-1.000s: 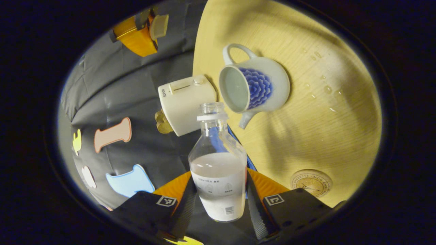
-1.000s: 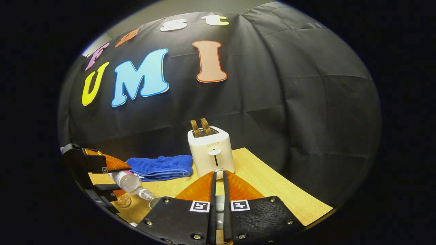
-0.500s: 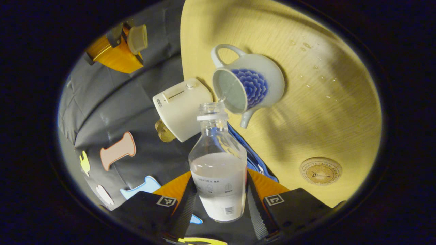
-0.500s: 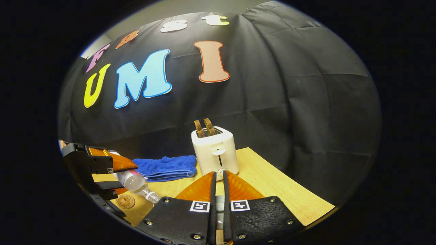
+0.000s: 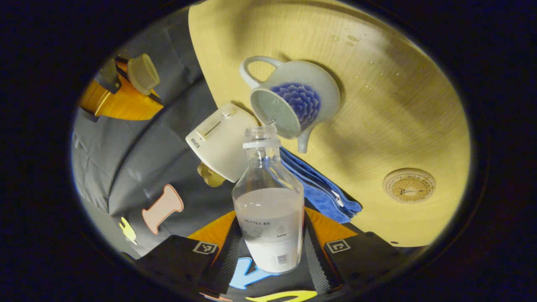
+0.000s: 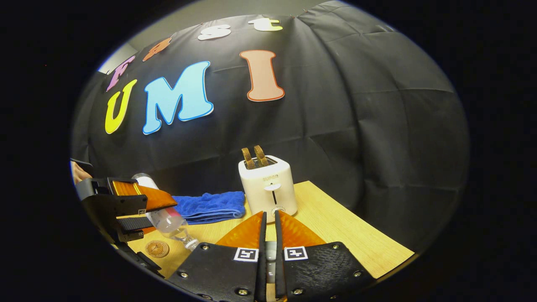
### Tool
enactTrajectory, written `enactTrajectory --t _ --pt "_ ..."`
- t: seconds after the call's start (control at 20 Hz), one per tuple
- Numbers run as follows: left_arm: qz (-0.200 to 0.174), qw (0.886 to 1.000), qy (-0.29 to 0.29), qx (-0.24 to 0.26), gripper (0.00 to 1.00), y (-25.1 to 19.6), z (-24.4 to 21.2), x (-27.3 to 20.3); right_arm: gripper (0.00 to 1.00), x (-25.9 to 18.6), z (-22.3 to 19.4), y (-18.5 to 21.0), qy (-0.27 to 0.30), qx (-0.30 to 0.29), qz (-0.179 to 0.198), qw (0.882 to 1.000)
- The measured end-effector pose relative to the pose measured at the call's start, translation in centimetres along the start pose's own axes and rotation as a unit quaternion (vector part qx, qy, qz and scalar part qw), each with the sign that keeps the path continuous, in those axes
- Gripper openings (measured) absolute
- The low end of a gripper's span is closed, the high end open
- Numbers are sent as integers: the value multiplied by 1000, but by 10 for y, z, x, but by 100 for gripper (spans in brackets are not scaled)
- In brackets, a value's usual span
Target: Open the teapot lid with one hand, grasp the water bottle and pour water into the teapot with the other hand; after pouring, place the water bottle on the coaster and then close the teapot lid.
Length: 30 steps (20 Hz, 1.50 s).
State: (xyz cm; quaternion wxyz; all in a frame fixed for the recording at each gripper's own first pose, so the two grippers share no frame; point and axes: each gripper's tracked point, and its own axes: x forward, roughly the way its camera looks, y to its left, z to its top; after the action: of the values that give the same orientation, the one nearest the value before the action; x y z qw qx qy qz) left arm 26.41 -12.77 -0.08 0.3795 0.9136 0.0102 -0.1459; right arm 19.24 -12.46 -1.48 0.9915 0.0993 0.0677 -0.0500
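My right tool [image 6: 268, 247] sits nearly closed over a pale piece I can't identify. Dead ahead, a white toaster [image 6: 268, 191] holds two slices; left of it, a blue towel [image 6: 209, 206]. Far left, my left tool [image 6: 138, 209] tips the water bottle [image 6: 170, 222] above the desk [image 6: 335, 226], coaster [image 6: 157, 248] below.

Pale wooden worktop [image 5: 390, 117], a few things on it.
Holds teapot [image 5: 302, 100], toaster [image 6: 268, 188], blue towel [image 6: 209, 205], round coaster [image 5: 409, 185]; scattered water droplets [image 5: 350, 40].
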Motion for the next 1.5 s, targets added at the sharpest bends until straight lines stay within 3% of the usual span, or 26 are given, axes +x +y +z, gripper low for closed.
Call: enactTrajectory --t 0.65,1.2,1.35,1.5 --pt "1 998 11 55 84 18 -1 -1 8 -2 3 3 -2 11 11 1000" --pt "3 997 19 69 84 22 -2 -6 8 0 1 4 1 16 16 1000" --pt "4 998 13 58 84 21 1 -5 8 1 -1 4 2 13 15 1000" --pt "6 1000 3 14 84 14 0 -1 8 0 0 0 2 12 5 1000"
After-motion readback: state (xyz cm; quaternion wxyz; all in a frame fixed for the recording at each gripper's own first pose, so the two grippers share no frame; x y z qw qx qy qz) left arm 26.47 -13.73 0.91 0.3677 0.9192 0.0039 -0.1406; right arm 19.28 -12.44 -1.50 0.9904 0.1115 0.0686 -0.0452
